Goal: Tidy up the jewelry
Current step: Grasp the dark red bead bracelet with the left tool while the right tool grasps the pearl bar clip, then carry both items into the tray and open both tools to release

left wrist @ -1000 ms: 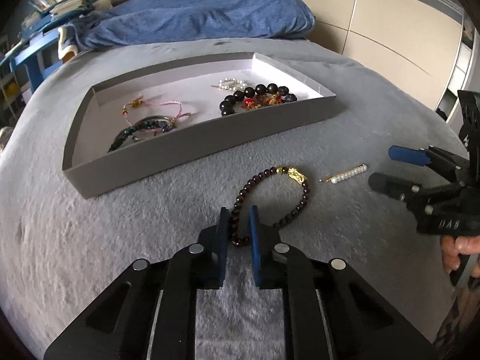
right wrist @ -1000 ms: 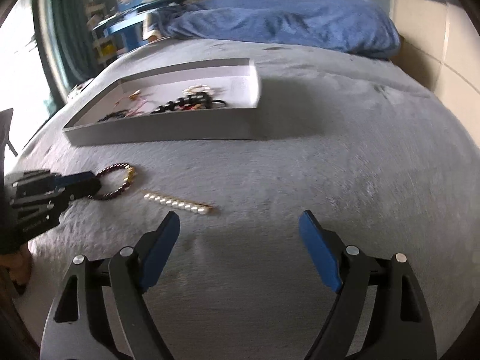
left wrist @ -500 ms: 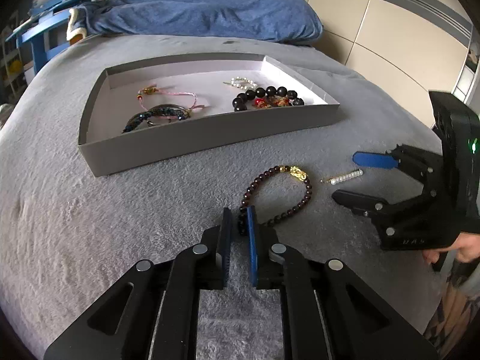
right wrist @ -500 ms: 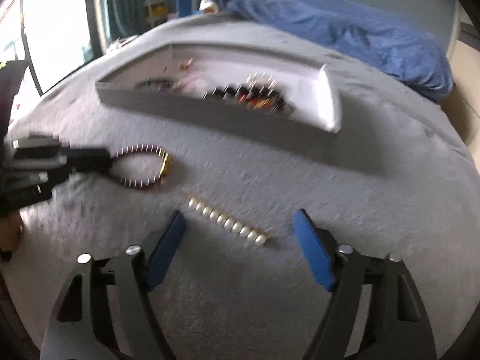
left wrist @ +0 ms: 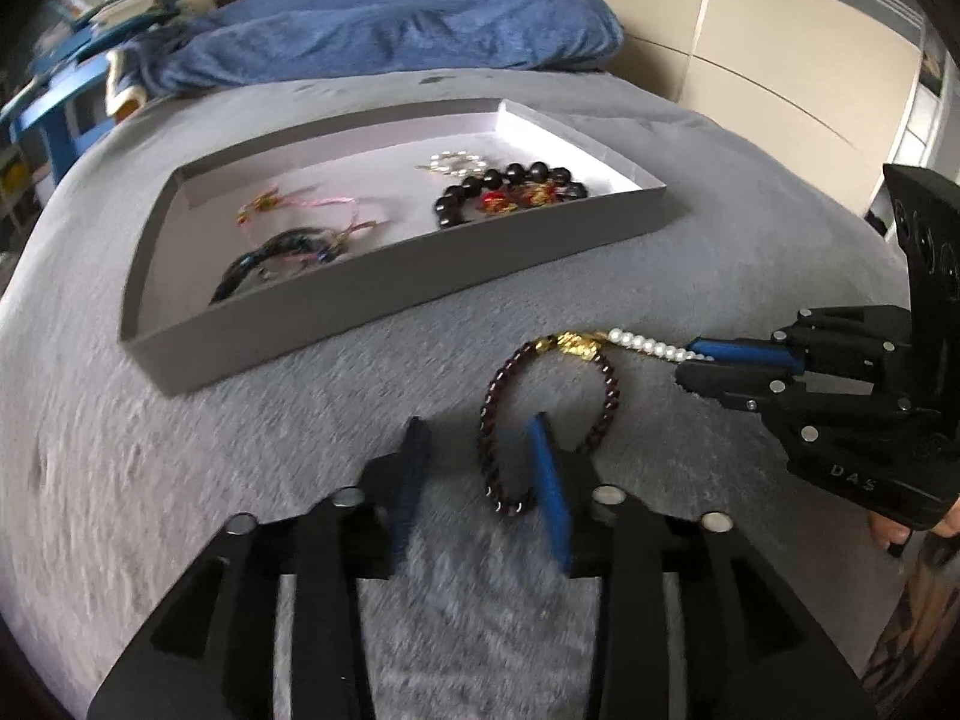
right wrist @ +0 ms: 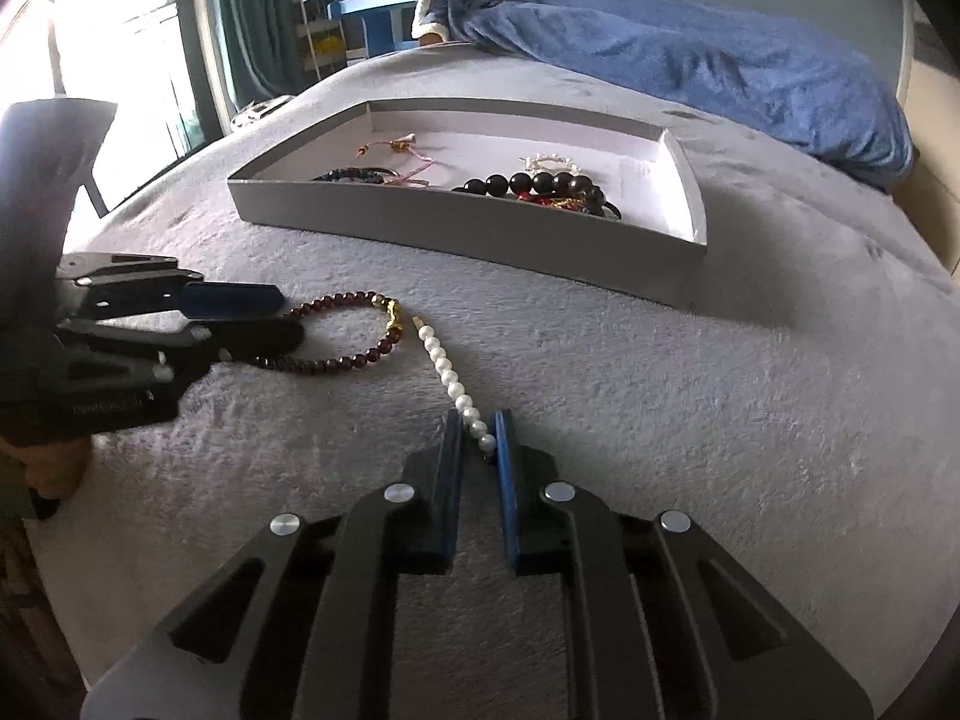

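A dark red bead bracelet with a gold charm lies on the grey bed cover; it also shows in the right wrist view. My left gripper is open, with the bracelet's near end lying between its fingers. A short pearl strand lies beside the bracelet. My right gripper is shut on the strand's near end; the left wrist view shows this too. A grey tray behind them holds several bracelets.
A blue duvet is heaped at the far end of the bed. Beige wardrobe doors stand to the right. A blue shelf unit and a window are beyond the bed's left side.
My left gripper has opened and let go of the red bracelet. My right gripper has moved in to the pearl strand and closed on its end.
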Action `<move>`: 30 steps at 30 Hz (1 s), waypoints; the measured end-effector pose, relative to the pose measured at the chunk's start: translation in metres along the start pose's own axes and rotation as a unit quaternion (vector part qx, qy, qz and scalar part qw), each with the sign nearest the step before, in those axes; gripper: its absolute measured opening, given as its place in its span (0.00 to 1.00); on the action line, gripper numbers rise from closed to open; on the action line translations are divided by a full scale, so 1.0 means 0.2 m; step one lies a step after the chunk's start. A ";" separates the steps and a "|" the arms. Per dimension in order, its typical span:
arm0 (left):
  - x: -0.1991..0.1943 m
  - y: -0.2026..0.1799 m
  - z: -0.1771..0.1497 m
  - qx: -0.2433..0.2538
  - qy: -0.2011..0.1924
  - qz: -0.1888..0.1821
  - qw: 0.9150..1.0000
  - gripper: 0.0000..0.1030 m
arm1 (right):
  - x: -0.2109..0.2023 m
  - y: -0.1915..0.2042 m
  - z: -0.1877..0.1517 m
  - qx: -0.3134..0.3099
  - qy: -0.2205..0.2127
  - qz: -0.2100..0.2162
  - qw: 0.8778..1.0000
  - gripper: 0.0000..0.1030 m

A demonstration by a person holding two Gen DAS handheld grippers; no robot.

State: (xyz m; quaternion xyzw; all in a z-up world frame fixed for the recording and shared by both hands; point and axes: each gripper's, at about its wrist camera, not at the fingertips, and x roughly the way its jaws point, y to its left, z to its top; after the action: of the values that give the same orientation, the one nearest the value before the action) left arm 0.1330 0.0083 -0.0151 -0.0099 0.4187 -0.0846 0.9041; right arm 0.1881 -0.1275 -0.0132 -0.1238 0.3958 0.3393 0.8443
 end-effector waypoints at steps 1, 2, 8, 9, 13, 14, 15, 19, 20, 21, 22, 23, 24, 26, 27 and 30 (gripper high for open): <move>0.01 0.00 0.01 0.002 0.002 0.000 1.000 0.39 | 0.00 0.00 0.00 0.000 0.001 0.000 1.000 0.10; 0.03 0.00 0.03 0.004 0.004 -0.001 1.000 0.39 | 0.00 0.00 0.00 -0.001 0.001 -0.001 1.000 0.10; 0.08 -0.01 0.07 0.015 0.013 0.003 1.000 0.39 | 0.03 0.01 0.02 -0.008 0.003 -0.005 1.000 0.13; 0.08 -0.01 0.06 0.016 0.012 0.004 1.000 0.37 | 0.03 0.01 0.02 -0.007 0.002 -0.003 1.000 0.13; 0.06 0.00 0.05 0.007 0.002 -0.003 1.000 0.18 | 0.02 -0.01 0.02 0.001 -0.005 0.002 1.000 0.06; 0.05 0.02 0.04 -0.001 0.000 -0.008 1.000 0.14 | 0.01 -0.02 0.01 0.005 -0.009 0.003 1.000 0.05; 0.04 0.03 0.03 -0.009 -0.003 -0.013 1.000 0.12 | 0.00 -0.03 0.01 0.009 -0.013 0.003 1.000 0.05; 0.01 0.05 0.00 -0.025 -0.009 -0.023 0.999 0.06 | -0.03 -0.08 0.01 0.037 -0.032 -0.003 0.999 0.05; 0.01 0.05 0.00 -0.026 -0.010 -0.024 0.999 0.06 | -0.04 -0.10 0.00 0.049 -0.037 -0.003 0.998 0.05; 0.00 0.05 -0.01 -0.027 -0.012 -0.024 0.999 0.06 | -0.05 -0.12 0.00 0.057 -0.040 -0.003 0.998 0.05; -0.01 0.05 -0.02 -0.027 -0.013 -0.025 0.999 0.06 | -0.05 -0.14 0.00 0.066 -0.043 -0.003 0.997 0.05; -0.02 0.05 -0.02 -0.028 -0.017 -0.025 0.999 0.06 | -0.06 -0.16 0.00 0.077 -0.045 -0.001 0.996 0.05; -0.04 0.05 -0.02 -0.029 -0.020 -0.026 0.999 0.06 | -0.06 -0.17 0.00 0.083 -0.046 0.000 0.996 0.05; -0.07 0.06 -0.02 -0.033 -0.027 -0.028 0.999 0.06 | -0.05 -0.19 0.00 0.093 -0.046 0.002 0.995 0.05; -0.08 0.06 -0.02 -0.034 -0.031 -0.029 0.999 0.06 | -0.05 -0.20 0.00 0.097 -0.045 0.003 0.994 0.05; -0.14 0.07 -0.01 -0.031 -0.042 -0.030 0.998 0.06 | -0.05 -0.21 0.00 0.098 -0.044 0.006 0.994 0.05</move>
State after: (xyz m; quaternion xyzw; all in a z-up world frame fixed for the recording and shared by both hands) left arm 0.1155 0.0260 0.0031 -0.0541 0.3826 -0.0977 0.9172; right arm 0.2117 -0.1626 -0.0084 -0.0231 0.3900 0.3090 0.8671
